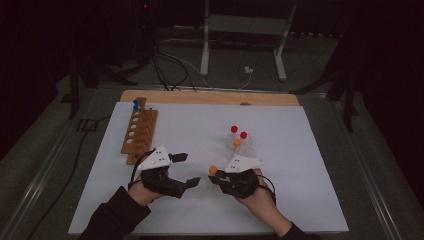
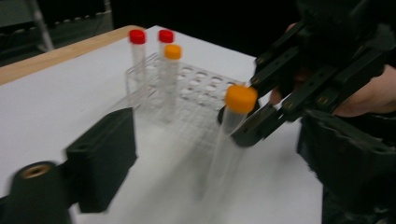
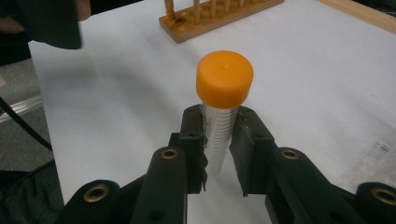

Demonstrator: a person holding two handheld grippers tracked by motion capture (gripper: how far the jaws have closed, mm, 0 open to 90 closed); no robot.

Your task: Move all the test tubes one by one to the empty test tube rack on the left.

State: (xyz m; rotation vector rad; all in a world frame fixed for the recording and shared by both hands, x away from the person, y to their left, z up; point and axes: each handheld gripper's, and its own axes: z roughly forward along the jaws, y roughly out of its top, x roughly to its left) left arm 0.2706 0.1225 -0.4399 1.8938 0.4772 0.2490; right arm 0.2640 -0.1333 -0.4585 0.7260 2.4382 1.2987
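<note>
Right tool (image 3: pixel 218 140) clamped on the orange-capped tube (image 3: pixel 223 100); left tool (image 1: pixel 186 170) apart, empty, just left of it; a mistimed handover could drop the tube onto the desk (image 1: pixel 280 200).

Clear tube with orange cap (image 3: pixel 224 79), upright, clamped below cap, lifted off table, at six o'clock from clear rack (image 2: pixel 196 91).

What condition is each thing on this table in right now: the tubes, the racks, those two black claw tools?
Held orange-capped tube: capped, clamped upright just below its cap.
Right gripper: shut on that tube.
Left gripper: open, nothing between its jaws.
Clear rack: holds three capped tubes, two red, one orange; other holes empty.
Wooden rack: blue-capped tubes at its far end, near holes empty.
</note>
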